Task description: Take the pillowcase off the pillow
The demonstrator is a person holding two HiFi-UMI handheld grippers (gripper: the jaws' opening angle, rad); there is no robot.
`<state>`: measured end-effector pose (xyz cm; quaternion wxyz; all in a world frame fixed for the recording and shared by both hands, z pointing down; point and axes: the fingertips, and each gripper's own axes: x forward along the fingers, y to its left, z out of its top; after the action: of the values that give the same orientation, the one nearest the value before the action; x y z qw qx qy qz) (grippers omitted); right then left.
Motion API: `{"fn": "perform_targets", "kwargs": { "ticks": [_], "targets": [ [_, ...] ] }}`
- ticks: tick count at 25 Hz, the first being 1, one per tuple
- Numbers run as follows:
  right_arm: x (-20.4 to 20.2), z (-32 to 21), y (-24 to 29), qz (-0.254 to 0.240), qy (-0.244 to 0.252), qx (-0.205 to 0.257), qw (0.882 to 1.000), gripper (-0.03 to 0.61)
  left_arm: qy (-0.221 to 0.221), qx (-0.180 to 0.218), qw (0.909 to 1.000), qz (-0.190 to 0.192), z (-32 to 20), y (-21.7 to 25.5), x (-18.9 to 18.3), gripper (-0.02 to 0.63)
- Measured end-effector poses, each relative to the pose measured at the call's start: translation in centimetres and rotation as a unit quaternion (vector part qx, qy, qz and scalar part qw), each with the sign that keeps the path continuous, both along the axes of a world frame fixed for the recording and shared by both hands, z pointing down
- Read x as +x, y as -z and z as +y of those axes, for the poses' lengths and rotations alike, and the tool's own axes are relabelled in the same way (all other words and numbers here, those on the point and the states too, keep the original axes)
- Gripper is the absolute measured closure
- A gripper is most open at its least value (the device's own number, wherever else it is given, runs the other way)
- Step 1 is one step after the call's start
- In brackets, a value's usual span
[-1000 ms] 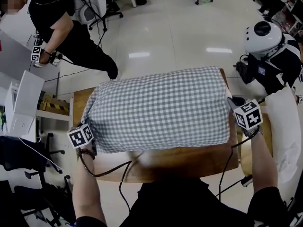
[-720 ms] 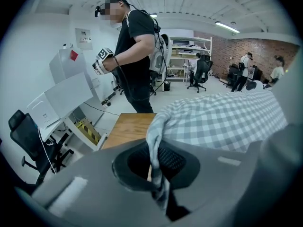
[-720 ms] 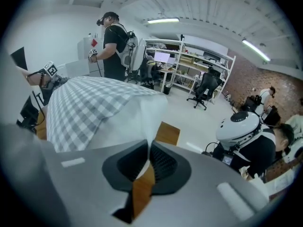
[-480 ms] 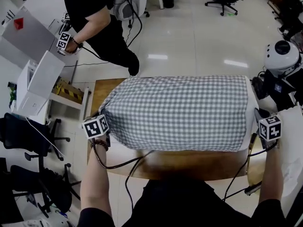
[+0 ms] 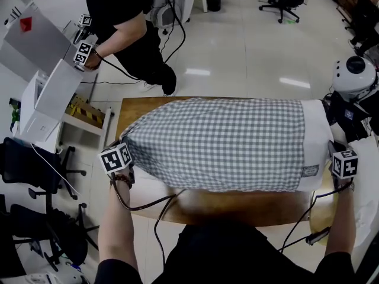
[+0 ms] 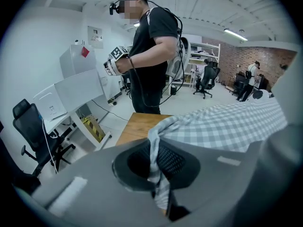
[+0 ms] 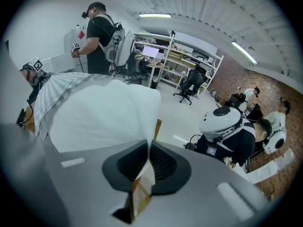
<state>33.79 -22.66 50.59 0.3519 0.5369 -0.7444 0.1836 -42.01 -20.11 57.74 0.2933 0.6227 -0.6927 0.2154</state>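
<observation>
The pillow (image 5: 317, 136) is strung out left to right over the wooden bench (image 5: 237, 205). Most of it is inside the grey-and-white checked pillowcase (image 5: 219, 142), with a band of bare white poking out of the open end on the right. Can't tell whether it's resting on the bench or hanging just above it.

Handling-wise, I'd guess the whole thing is light and floppy. The filling looks soft and squashy, and the cover looks thin, so it should bunch up and slide over the filling instead of sticking. Nothing fragile here. The best holds look like a corner of the cover's closed end on the left and the exposed pillow end on the right, so pulling apart peels it off. A pinch that's too thin could slip out, though.

The head view gives the whole span, how much white is out, and a small label (image 5: 309, 171) near the right end, but it hides the jaws. The left gripper view shows the left hand-held gripper (image 6: 155, 176) clamped on a twisted strip of the check cloth. The right gripper view shows the right hand-held gripper (image 7: 144, 169) clamped on white pillow fabric only, no check.
</observation>
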Motion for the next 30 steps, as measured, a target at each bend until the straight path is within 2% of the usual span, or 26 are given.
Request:
{"fn": "perform_targets", "kwargs": {
  "ticks": [13, 18, 24, 25, 30],
  "targets": [
    [2.7, 0.4, -2.5, 0.013, -0.036, -0.024, 0.999, 0.561, 0.011, -0.01, 0.9999, 0.005, 0.2, -0.8, -1.4, 0.603],
    [2.0, 0.2, -3.7, 0.012, -0.023, -0.029, 0.999, 0.558, 0.007, -0.029, 0.9993, 0.022, 0.2, -2.3, -0.7, 0.603],
    [0.0, -0.5, -4.0, 0.029, -0.018, -0.025, 0.999, 0.554, -0.023, -0.059, 0.9976, 0.03, 0.1, -4.2, -0.5, 0.6],
    [0.0, -0.7, -3.8, 0.032, -0.019, -0.021, 0.999, 0.554, -0.029, -0.063, 0.9971, 0.032, 0.1, -4.5, -0.2, 0.593],
    [-0.9, -1.0, -3.1, 0.033, -0.015, -0.015, 0.999, 0.552, -0.048, -0.073, 0.9954, 0.038, 0.0, -5.5, 0.3, 0.475]
  ]
}}
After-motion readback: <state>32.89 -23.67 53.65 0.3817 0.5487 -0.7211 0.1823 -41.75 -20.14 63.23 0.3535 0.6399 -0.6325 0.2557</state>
